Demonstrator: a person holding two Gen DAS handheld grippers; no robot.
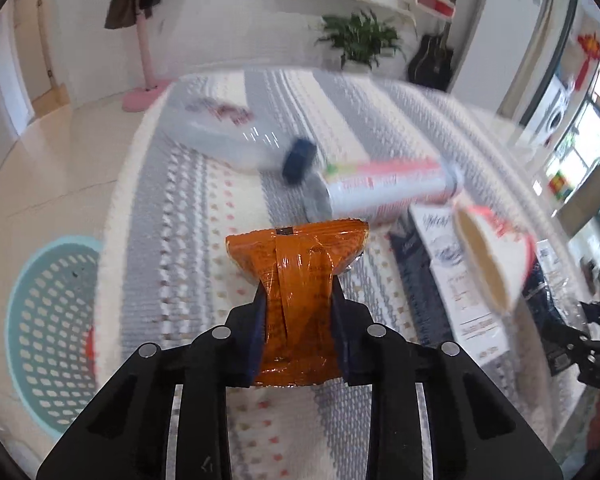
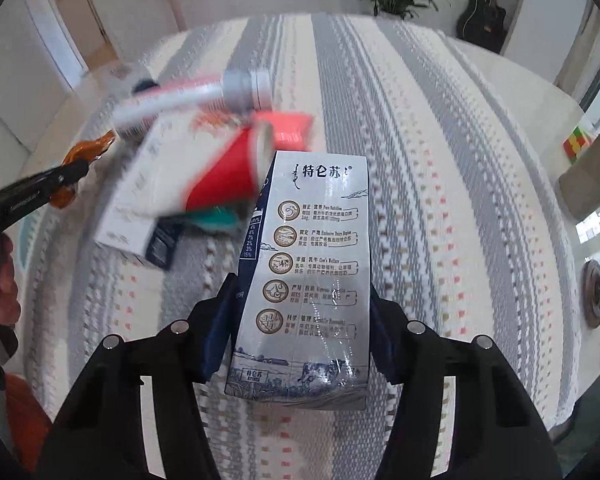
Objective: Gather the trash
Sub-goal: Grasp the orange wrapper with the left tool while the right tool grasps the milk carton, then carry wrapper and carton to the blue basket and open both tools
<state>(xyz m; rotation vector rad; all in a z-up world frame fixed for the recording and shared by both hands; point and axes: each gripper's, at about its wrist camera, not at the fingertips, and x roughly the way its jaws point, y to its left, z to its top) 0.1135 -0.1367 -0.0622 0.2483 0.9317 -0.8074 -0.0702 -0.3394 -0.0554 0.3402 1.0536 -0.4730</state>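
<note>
My left gripper (image 1: 298,300) is shut on an orange snack wrapper (image 1: 300,272) and holds it above the striped tablecloth (image 1: 204,216). My right gripper (image 2: 300,304) is shut on a grey-blue milk carton (image 2: 312,264), held upright above the cloth. On the table lie a clear plastic bottle with a dark blue cap (image 1: 236,136), a white and red can (image 1: 388,188), a red paper cup (image 1: 496,256) on its side and a white carton (image 1: 460,280). A teal perforated basket (image 1: 52,332) stands on the floor at the left.
The can (image 2: 188,98), the red cup (image 2: 224,176) and the white carton (image 2: 140,196) also show in the right wrist view, with the left gripper (image 2: 80,168) at the left. A pink coat stand (image 1: 144,60), a potted plant (image 1: 360,40) and a guitar (image 1: 432,60) stand beyond the table.
</note>
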